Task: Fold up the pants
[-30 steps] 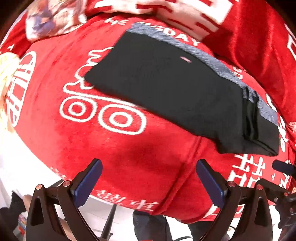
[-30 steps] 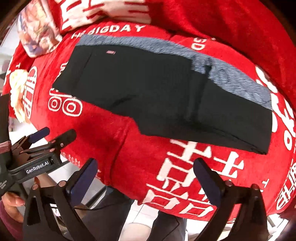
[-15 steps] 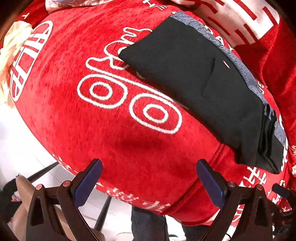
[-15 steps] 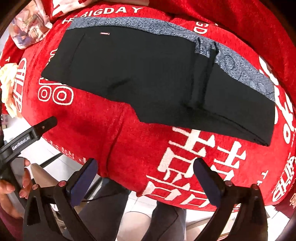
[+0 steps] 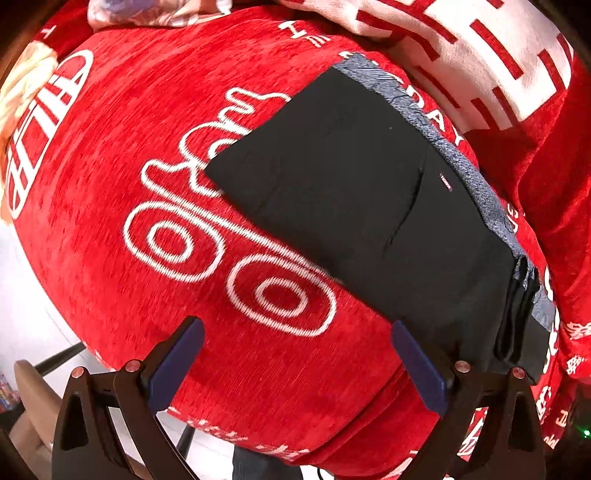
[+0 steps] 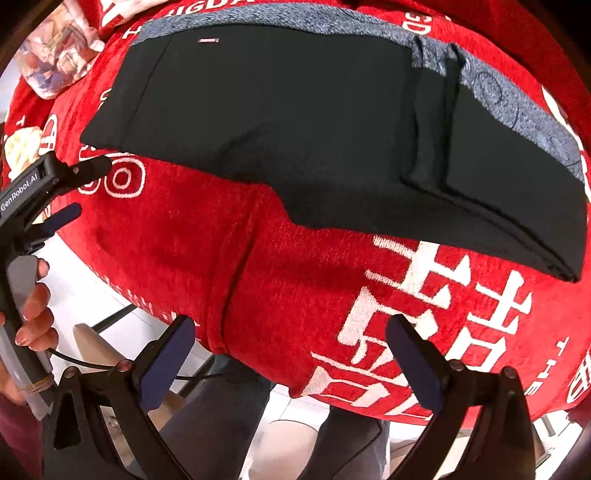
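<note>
Black pants [image 5: 369, 206] [image 6: 295, 122] with a grey waistband [image 6: 295, 26] lie folded flat on a red cloth with white lettering [image 5: 166, 184] [image 6: 295, 288]. A folded-over layer shows as a ridge near the right end [image 6: 436, 122]. My left gripper [image 5: 295, 362] is open, low over the cloth near the pants' front edge, holding nothing. My right gripper [image 6: 288, 354] is open too, above the cloth's hanging front edge, short of the pants. In the right wrist view the left gripper [image 6: 62, 192] appears at the far left, held by a hand [image 6: 33, 314].
A crumpled patterned cloth [image 6: 59, 62] [image 5: 159, 11] lies at the back left corner. A white-and-red cloth [image 5: 461, 55] is heaped behind the pants. The person's legs [image 6: 229, 413] and pale floor [image 5: 33, 314] show below the table's front edge.
Both grippers have moved closer to the table and the pants, which fill more of each view. The left gripper has swung toward the pants' left end. Both stay open.
</note>
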`<state>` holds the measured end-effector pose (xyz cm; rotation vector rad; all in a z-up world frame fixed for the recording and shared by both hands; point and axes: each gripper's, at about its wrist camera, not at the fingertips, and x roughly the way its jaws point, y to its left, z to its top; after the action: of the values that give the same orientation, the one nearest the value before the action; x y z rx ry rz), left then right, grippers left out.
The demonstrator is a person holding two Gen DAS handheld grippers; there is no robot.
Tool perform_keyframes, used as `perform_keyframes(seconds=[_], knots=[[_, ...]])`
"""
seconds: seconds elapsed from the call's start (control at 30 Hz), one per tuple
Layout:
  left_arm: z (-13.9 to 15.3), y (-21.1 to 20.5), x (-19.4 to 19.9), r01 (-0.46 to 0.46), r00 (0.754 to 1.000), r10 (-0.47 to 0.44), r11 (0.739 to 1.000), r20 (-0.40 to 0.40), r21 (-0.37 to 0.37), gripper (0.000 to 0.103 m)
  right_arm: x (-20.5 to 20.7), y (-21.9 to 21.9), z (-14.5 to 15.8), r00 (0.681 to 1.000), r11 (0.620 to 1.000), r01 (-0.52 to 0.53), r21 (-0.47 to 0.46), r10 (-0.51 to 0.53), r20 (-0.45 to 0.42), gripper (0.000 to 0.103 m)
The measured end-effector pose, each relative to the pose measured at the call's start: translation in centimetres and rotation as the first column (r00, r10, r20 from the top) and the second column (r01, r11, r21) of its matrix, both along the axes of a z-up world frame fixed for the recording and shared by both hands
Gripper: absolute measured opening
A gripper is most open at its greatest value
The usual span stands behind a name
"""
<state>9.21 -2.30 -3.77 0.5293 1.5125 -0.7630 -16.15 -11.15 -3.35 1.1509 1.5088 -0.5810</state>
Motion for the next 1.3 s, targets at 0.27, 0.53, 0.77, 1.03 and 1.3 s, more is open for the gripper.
perform_keyframes(seconds=[0.27,0.53,0.77,1.03,1.3], knots=[[-0.1,-1.5,-0.4,0.025,0.999,-0.025,1.000,0.019,0.002,0.102,-0.4,-0.1,-0.4,0.999,0.999,0.035,-0.004,-0.035,0.011,0.103],[-0.6,-2.1,-0.1,0.036,0.999,-0.036,0.999,0.030,0.007,0.102,-0.6,-0.1,-0.4,0.997,0.998,0.061,-0.008,-0.060,0.058,0.103],[-1.2,-3.1,0.4,0.020,1.000,-0.020,0.999,-0.001,-0.027,0.102,-1.0,-0.1,0.7,0.995,0.997,0.078,-0.020,-0.077,0.061,0.103],[-1.9,-4.5,0.9,0.007,0.999,-0.012,0.994,-0.044,-0.106,0.102,-1.8,-0.9,1.0,0.994,0.995,0.095,-0.033,-0.093,0.059,0.103],[-2.9,-4.8,1.8,-0.005,0.998,-0.005,0.989,-0.062,-0.147,0.102,-1.6,-0.3,1.1,0.993,0.995,0.098,-0.029,-0.096,0.065,0.103]])
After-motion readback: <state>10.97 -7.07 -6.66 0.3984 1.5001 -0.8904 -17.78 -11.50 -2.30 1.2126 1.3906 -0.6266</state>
